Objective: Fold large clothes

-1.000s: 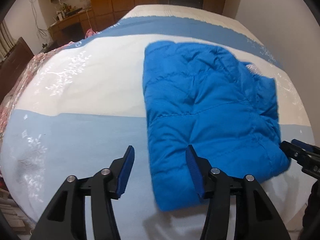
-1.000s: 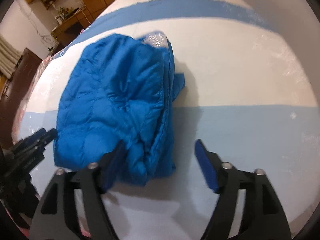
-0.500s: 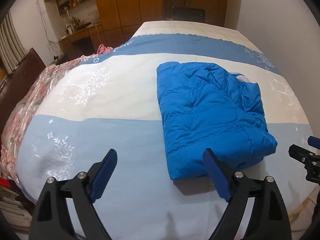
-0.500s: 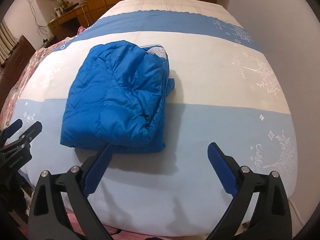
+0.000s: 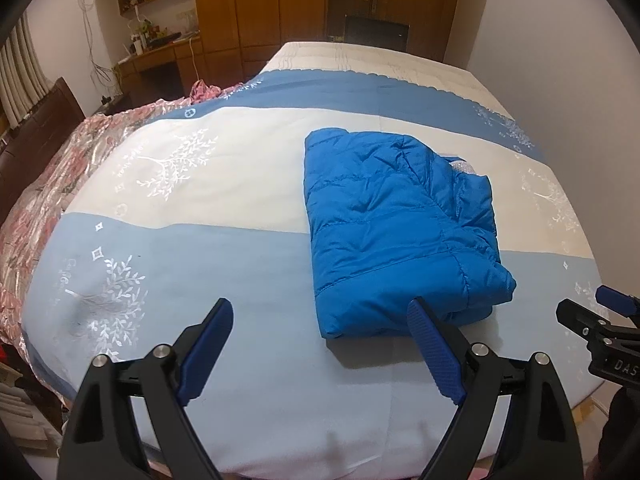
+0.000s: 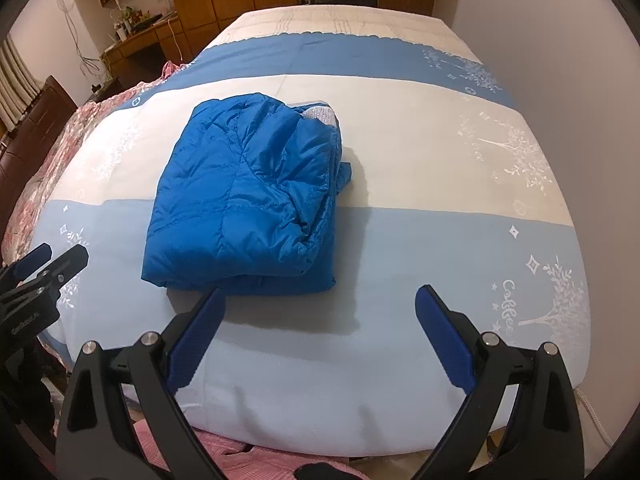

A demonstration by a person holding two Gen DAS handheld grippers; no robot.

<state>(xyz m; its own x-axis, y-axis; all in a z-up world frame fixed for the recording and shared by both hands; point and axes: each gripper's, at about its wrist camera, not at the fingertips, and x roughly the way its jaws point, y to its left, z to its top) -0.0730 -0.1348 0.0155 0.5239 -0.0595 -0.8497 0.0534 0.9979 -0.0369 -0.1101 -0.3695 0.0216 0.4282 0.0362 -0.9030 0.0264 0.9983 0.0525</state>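
Blue padded jacket point(image 5: 396, 236) lies folded into a compact rectangle on the bed point(image 5: 240, 272), straddling the boundary between the cream band and the light blue band of the cover. A patch of silvery lining shows at its far right corner. Left tool point(image 5: 320, 344): released, jaws wide, nothing between them; it hangs above the bed's near edge, clear of the jacket. Right tool point(image 6: 318, 330): likewise released and empty, near the jacket's front edge, not touching.
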